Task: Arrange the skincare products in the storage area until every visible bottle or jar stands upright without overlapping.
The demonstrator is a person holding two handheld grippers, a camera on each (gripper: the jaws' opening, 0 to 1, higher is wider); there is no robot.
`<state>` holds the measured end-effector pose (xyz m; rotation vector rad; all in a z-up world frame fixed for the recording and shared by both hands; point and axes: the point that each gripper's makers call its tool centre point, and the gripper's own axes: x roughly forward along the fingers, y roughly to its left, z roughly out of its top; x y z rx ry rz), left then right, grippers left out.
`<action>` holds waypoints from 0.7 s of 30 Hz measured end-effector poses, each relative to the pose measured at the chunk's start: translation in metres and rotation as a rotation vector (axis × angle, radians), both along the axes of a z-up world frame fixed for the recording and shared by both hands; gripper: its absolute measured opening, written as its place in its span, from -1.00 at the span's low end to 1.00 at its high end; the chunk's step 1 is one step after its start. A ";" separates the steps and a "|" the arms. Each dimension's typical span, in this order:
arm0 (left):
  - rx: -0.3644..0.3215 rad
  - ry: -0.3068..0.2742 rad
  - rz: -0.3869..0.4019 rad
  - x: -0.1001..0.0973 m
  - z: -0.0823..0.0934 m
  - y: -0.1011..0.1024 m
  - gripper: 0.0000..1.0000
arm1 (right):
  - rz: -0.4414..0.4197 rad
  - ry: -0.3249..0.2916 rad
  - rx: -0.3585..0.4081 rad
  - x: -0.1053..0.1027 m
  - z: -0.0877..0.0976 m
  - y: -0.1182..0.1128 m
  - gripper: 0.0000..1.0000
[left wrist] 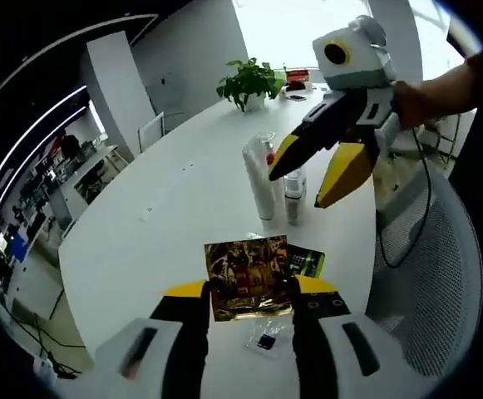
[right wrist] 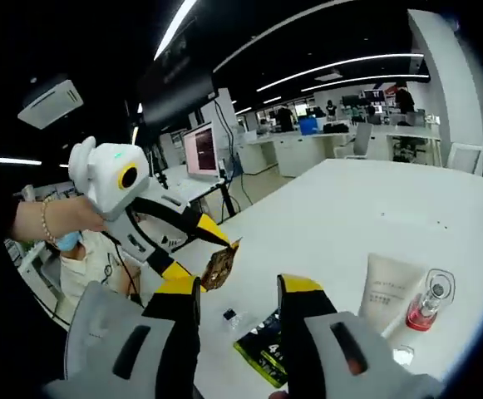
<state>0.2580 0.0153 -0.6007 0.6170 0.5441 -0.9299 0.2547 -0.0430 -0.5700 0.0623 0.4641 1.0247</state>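
My left gripper (left wrist: 251, 289) is shut on a gold foil sachet (left wrist: 248, 278) just above the white table (left wrist: 158, 224). Under it lie a green-and-black packet (left wrist: 306, 262) and a small clear sachet (left wrist: 266, 341). Further along the table stand a white tube (left wrist: 262, 189), a clear bottle with red contents (left wrist: 268, 150) and a small clear bottle (left wrist: 293, 199). My right gripper (left wrist: 298, 187) hovers open right beside them, a hand holding it. In the right gripper view, my right gripper (right wrist: 239, 287) is open over the packet (right wrist: 262, 345), near the tube (right wrist: 386, 291) and red bottle (right wrist: 428, 303). The left gripper (right wrist: 214, 264) holds the sachet (right wrist: 219, 266).
A potted plant (left wrist: 249, 83) stands at the table's far end. A grey mesh chair (left wrist: 432, 274) sits at the table's right edge. A small clear cap (right wrist: 403, 356) lies near the tube. Office desks with monitors (right wrist: 201, 150) stand beyond the table.
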 end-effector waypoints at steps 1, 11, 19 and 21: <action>0.012 -0.006 -0.009 -0.003 0.000 -0.003 -0.21 | 0.003 0.015 0.011 0.001 0.001 0.003 -0.29; 0.047 -0.046 -0.068 -0.011 0.010 -0.014 -0.20 | 0.020 0.133 0.068 0.010 -0.001 0.021 -0.48; 0.064 -0.048 -0.107 -0.020 0.012 -0.022 -0.19 | 0.040 0.229 0.107 0.005 -0.007 0.031 -0.70; 0.069 -0.047 -0.114 -0.022 0.012 -0.022 -0.19 | 0.054 0.243 0.112 0.002 -0.008 0.033 -0.89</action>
